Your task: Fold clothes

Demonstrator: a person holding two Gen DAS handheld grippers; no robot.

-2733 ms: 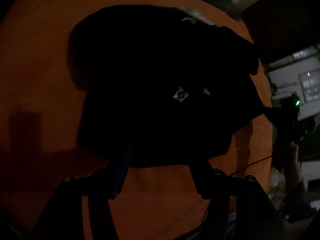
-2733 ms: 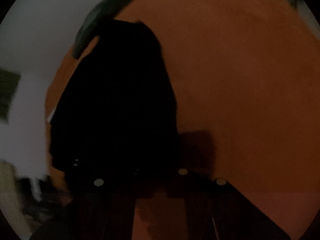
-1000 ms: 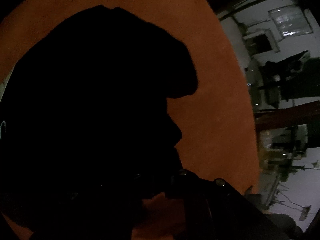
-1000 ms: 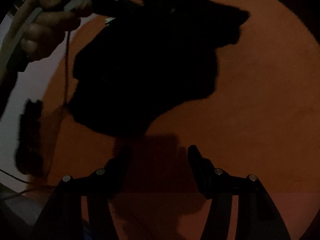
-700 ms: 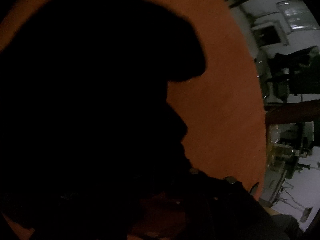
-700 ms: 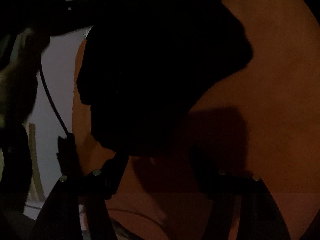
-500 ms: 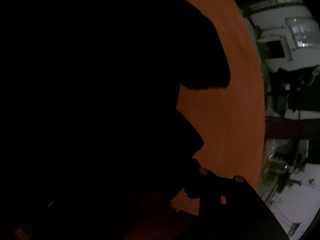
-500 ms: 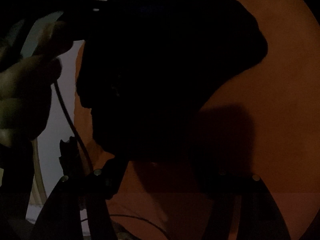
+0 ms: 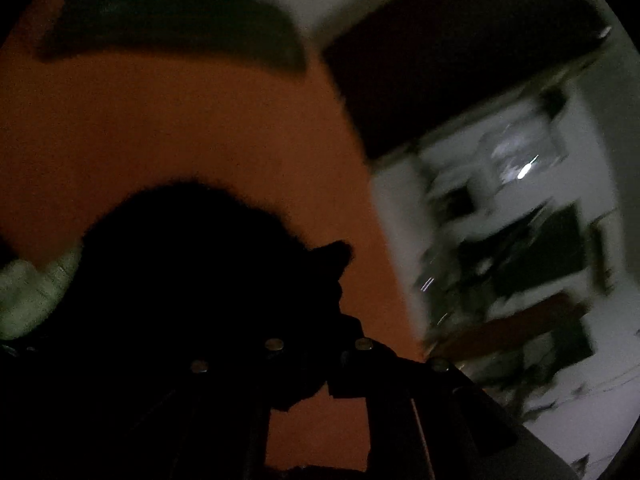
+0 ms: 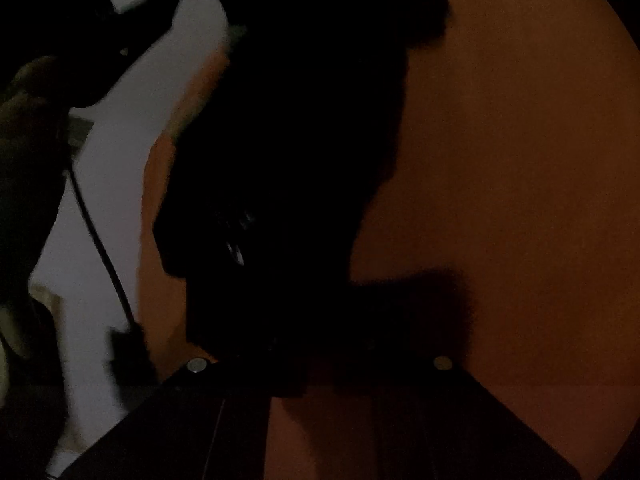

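While both hand-held grippers now pinch the black garment point(image 10: 288, 128), it has shrunk in the left view; the room has swung in.

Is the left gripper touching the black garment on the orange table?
Touching. In the left wrist view, the black garment bunches over the left gripper and a fold hangs between its fingers above the orange table. The picture is dark, so the grip itself is unclear.

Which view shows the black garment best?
The right wrist view: the black garment fills its middle, running across the orange table. The left wrist view shows only a dark hump of it near the fingers.
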